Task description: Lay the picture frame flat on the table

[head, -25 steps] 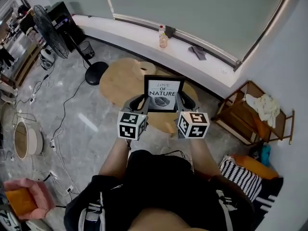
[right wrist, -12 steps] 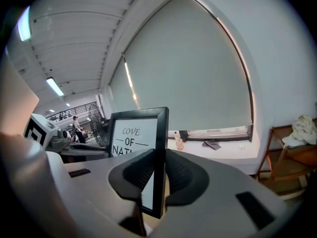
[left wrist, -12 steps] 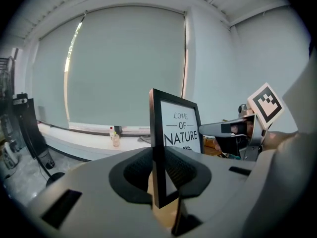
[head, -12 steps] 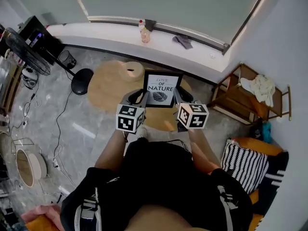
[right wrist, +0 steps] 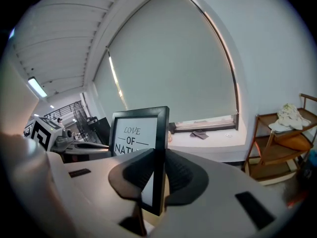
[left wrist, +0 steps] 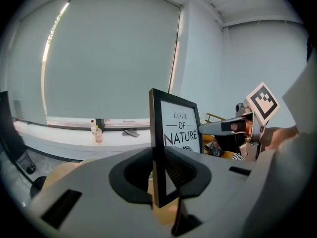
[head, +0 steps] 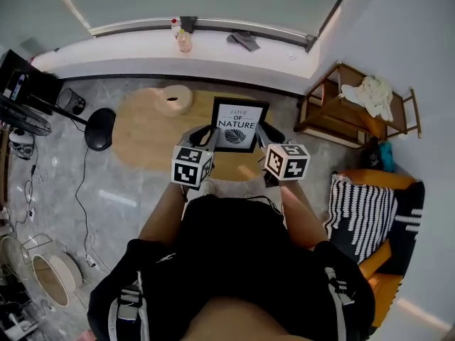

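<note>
A black picture frame with a white print reading "LOVE OF NATURE" stands upright over the light wooden table. My left gripper is shut on the frame's left edge. My right gripper is shut on its right edge. In both gripper views the dark pads press the frame's side from both faces. The frame's bottom edge is hidden behind the grippers, so I cannot tell whether it touches the table.
A round wooden object sits on the table's far left part. Beyond the table runs a white sill with a bottle and a dark cloth. A wooden rack stands at the right, a fan base at the left.
The head view has swung, so the table and sill sit differently in the picture. The frame stays upright between both grippers, with both grips unchanged.
</note>
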Motion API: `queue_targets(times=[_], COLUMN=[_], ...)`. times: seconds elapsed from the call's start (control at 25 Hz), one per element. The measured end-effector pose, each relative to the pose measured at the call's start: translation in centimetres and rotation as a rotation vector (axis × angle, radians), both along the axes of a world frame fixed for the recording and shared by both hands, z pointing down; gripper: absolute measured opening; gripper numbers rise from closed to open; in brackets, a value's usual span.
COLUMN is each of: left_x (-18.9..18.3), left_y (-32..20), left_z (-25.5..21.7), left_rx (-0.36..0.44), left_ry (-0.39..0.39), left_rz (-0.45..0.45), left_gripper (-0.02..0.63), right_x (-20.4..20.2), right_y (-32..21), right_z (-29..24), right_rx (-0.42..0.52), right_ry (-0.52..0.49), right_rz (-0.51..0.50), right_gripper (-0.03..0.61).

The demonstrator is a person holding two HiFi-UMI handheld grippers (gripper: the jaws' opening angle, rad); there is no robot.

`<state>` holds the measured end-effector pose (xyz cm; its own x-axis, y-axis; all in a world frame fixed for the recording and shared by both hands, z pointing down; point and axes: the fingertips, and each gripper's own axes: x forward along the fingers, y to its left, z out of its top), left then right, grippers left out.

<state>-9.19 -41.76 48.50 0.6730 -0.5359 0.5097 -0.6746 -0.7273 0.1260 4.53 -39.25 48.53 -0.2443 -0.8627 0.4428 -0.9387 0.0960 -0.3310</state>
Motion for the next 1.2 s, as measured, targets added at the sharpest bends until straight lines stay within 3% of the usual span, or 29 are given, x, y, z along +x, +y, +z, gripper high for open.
queue_targets(times=[0.52, 0.92, 1.2], left_x=[-0.1, -0.5, -0.1], left_y=[-1.6, -2.8, -2.4], left_z=[8.8, 20.1, 28.4], left_rx=[-0.185, -0.387, -0.516], left_ry=[-0.042, -0.137, -0.178], left_rz=[0.169, 0.226, 0.212], left_gripper=[0.084, 0.083, 0.080], right_x=[-0.5, -1.2, -0.6], right_y=[-0.2, -0.3, -0.6], right_z=[8.3, 20.4, 28.3], right_rx=[-0.200, -0.432, -0.534], right_ry=[-0.007, -0.096, -0.065], right_rz=[0.054, 0.088, 0.044], right_gripper=[0.083, 0.081, 0.081])
